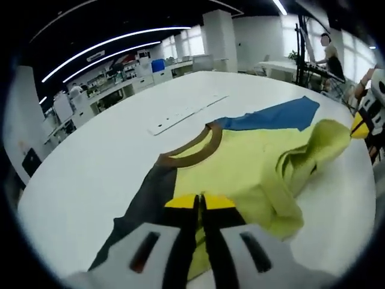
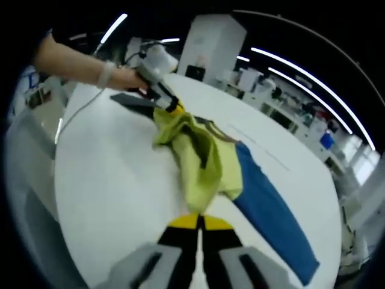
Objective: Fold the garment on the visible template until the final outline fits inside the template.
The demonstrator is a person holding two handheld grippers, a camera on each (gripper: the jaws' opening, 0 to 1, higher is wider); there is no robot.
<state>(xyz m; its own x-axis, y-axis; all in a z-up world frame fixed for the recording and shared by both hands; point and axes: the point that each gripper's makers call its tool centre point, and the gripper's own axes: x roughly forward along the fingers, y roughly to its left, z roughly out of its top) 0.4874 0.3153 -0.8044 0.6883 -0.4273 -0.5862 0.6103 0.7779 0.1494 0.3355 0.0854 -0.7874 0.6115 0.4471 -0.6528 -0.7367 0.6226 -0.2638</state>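
The garment (image 1: 240, 162) is a yellow-green shirt with a brown collar (image 1: 192, 150), a dark grey sleeve (image 1: 141, 205) and a blue sleeve (image 1: 277, 114). It lies partly bunched on the white table (image 1: 102, 162). My left gripper (image 1: 199, 201) is shut, pinching yellow fabric near the grey sleeve. From the right, my right gripper (image 1: 361, 123) holds a lifted fold of the yellow cloth. In the right gripper view my right gripper (image 2: 200, 221) is shut on the yellow fabric (image 2: 201, 162). The left gripper (image 2: 168, 103), held in a hand, pulls the far end up. The blue sleeve (image 2: 271, 211) trails right.
A pale flat strip (image 1: 183, 113) lies on the table beyond the collar. The table edge (image 2: 66, 198) curves close on the left of the right gripper view. Benches and shelves (image 1: 120, 84) stand behind, and a person (image 1: 329, 54) stands far right.
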